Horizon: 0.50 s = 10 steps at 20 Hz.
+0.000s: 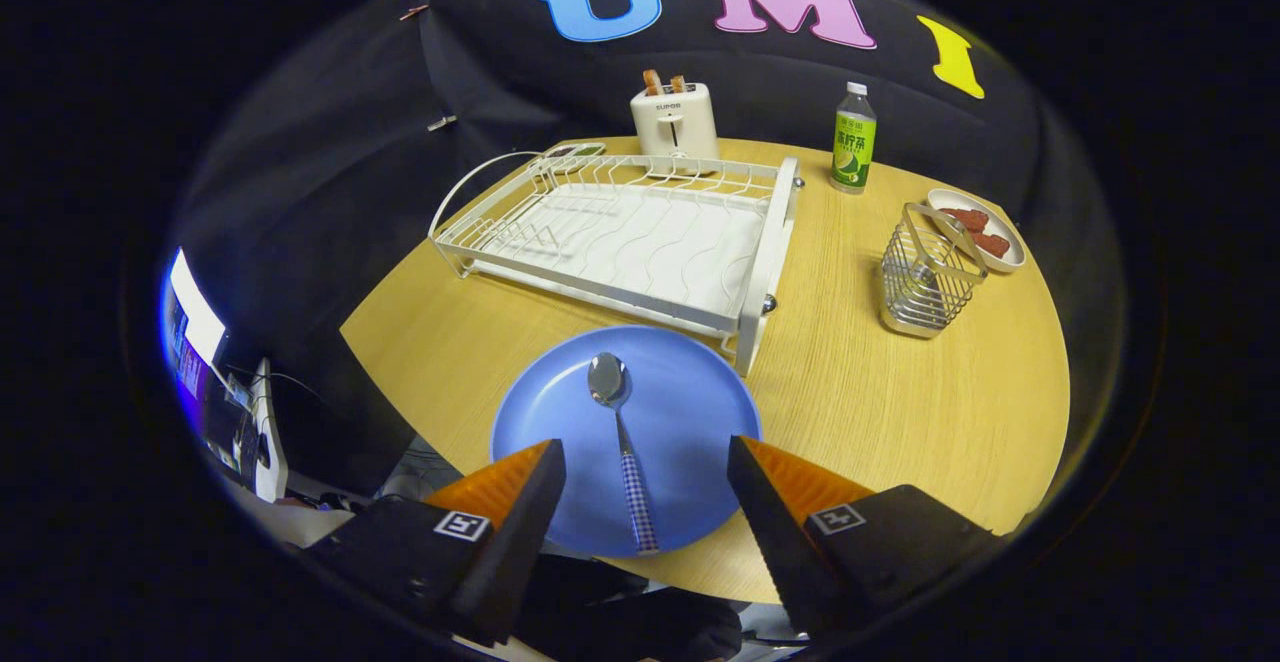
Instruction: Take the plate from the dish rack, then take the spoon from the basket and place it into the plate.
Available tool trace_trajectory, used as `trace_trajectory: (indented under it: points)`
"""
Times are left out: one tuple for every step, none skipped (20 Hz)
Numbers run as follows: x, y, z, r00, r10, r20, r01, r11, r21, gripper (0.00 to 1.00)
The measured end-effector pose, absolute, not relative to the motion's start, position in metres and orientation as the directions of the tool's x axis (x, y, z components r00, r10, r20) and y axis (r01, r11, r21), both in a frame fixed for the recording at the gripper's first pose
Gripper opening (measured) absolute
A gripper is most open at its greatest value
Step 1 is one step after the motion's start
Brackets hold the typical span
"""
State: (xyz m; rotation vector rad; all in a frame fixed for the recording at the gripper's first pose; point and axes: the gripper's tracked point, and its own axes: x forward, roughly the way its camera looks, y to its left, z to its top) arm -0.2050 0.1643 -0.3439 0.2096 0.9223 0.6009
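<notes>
Gripper view is showing the fingers [645, 467] spreading wide and holding nothing, with the spoon [622, 442] lying in the blue plate [690, 412] between them on the table [900, 392]. Dish rack [620, 232] and basket [925, 277] are standing empty; the task is looking complete.

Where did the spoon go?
The spoon lies on the blue plate, between the open gripper fingers in the gripper view, its bowl toward the dish rack just beyond.
</notes>
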Motion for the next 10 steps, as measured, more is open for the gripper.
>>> trace_trajectory:
  points:
    - [-0.203,0.163,-0.343,0.465,0.564,-0.683,-0.396,0.822,0.41,1.0]
    - [-0.201,0.162,-0.341,0.47,0.563,-0.679,-0.397,0.823,0.407,0.98]
    - [-0.2,0.162,-0.339,0.475,0.564,-0.676,-0.398,0.822,0.406,0.99]
    - [-0.198,0.161,-0.337,0.48,0.563,-0.674,-0.4,0.823,0.403,0.99]
    - [-0.194,0.159,-0.332,0.486,0.562,-0.67,-0.401,0.824,0.4,0.99]
    - [-0.19,0.157,-0.326,0.497,0.558,-0.664,-0.402,0.827,0.393,0.99]
    - [-0.184,0.154,-0.318,0.514,0.555,-0.654,-0.404,0.829,0.386,0.99]
    - [-0.175,0.151,-0.308,0.536,0.549,-0.641,-0.407,0.834,0.374,0.99]
    - [-0.165,0.145,-0.296,0.563,0.54,-0.625,-0.408,0.84,0.358,0.98]
    - [-0.155,0.139,-0.283,0.593,0.531,-0.605,-0.408,0.846,0.343,0.99]
